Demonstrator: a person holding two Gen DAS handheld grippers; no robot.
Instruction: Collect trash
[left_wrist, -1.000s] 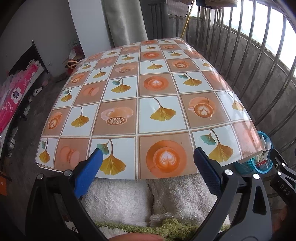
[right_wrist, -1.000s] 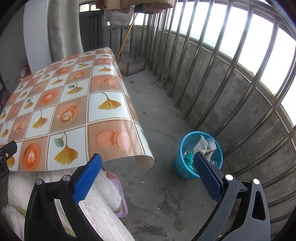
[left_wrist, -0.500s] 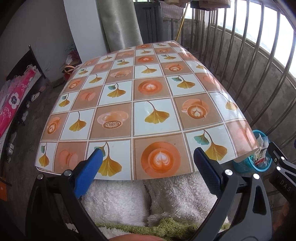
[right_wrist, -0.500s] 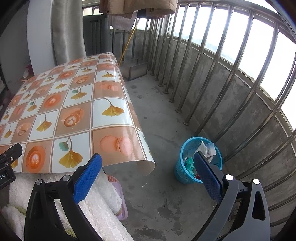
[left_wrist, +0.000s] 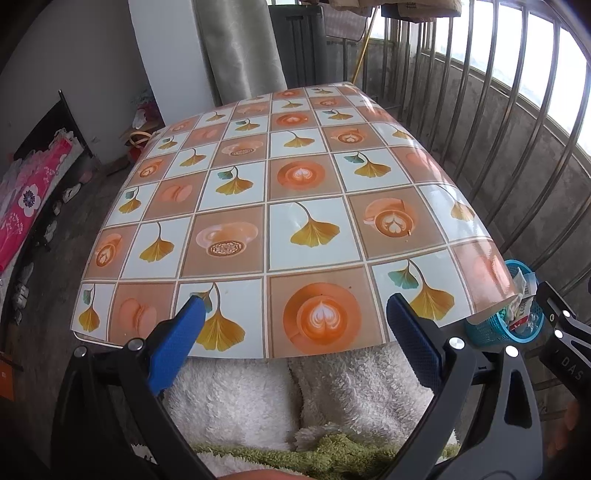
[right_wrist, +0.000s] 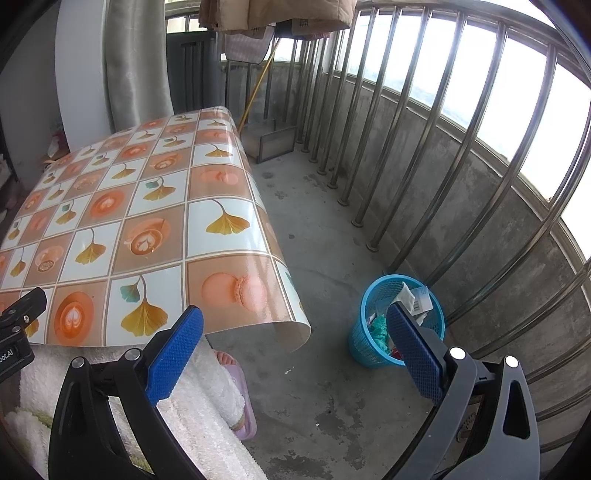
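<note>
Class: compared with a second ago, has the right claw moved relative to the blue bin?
Yes. The right claw has pulled back and risen; the bin now sits lower and nearer the railing base.

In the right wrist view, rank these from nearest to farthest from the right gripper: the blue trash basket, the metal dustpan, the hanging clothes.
1. Blue trash basket, on the floor just behind the right gripper's right finger.
2. Metal dustpan, on the floor past the table's far end.
3. Hanging clothes, overhead at the back.

A table (left_wrist: 295, 229) under a checked leaf-and-cup oilcloth fills the centre of the left view. A grey curtain (left_wrist: 236, 48) hangs at 12 o'clock, a pink floral cloth (left_wrist: 26, 199) lies at 9. In the right view, railing bars (right_wrist: 436, 122) curve from 12 to 4, a dustpan (right_wrist: 273, 142) stands at 12, and a purple slipper (right_wrist: 242, 398) lies at 6.
</note>
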